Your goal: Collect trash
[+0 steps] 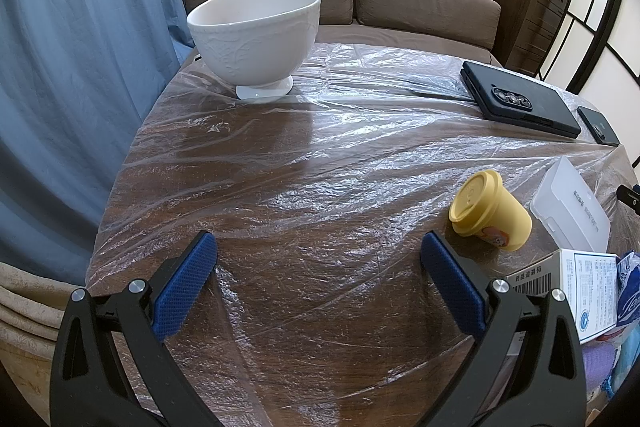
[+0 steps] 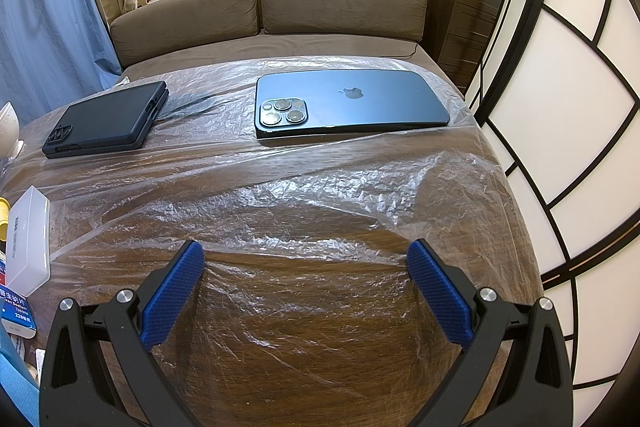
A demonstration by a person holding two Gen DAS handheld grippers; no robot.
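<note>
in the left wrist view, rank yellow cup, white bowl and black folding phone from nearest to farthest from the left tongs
1. yellow cup, lying on its side, right of the left tongs
2. black folding phone, far right
3. white bowl, far left; close to the phone's range

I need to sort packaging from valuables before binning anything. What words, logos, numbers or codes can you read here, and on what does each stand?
"Tablets", partly cut off: blue medicine box, left edge of right wrist view.
Apple logo, no words: blue phone.
Barcode with a Chinese heading, too blurred to read: white carton.
Fine print, unreadable: same carton.
Small Chinese line, unreadable: translucent plastic case.
Embossed lid mark and picture sticker, unreadable: yellow cup.
</note>
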